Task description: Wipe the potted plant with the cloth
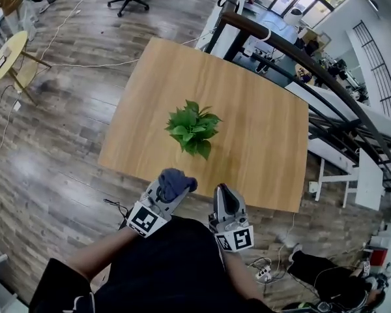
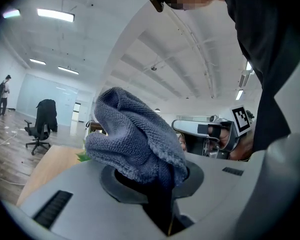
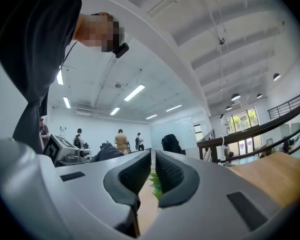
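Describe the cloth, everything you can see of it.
The cloth is blue-grey, looped terry or microfibre by its look, with a stitched hem. It is bunched into a crumpled wad, its lower end pinched between the fingers of the left gripper, the rest bulging up past them. In the head view it sits at the near edge of the table, short of the potted plant and clear of it. Only the gripper touches it.

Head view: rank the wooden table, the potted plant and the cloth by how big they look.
1. wooden table, by far the largest.
2. potted plant.
3. cloth, which looks a little smaller than the plant even though it is nearer the camera.
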### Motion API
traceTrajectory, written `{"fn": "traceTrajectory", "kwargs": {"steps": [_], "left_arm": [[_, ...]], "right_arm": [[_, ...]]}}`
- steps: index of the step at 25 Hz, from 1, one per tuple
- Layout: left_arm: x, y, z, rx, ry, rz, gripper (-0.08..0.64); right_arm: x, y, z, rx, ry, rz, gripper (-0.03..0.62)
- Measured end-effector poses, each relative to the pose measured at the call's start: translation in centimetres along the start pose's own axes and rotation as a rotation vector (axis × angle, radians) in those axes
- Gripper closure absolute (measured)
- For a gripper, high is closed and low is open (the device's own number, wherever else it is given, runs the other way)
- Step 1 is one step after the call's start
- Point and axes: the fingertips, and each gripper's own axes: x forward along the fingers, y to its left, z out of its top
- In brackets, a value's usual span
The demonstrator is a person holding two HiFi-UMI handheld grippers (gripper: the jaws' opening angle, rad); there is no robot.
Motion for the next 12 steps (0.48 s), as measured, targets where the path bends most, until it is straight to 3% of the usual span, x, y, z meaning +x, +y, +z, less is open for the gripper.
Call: {"fn": "traceTrajectory", "kwargs": {"steps": [5,8,12], "left_arm": [[0.4,5.1,-1.0,-0.057,0.031,0.051,0.465],[0.7,7.7,-2.0,-0.144,0.037,0.133,0.465],[0.4,11.5,-4.2,-0.091,0.042,0.25,0.465]], "right_arm": [[3.3,-2.9,-3.0,-0.029,0.073,-0.033,0.565],[4.2,-5.6,-4.8,-0.016,0.132,-0.046,0.452],[5.6,-7.7,-8.6,-0.045,0.203,0.032,0.429]]}}
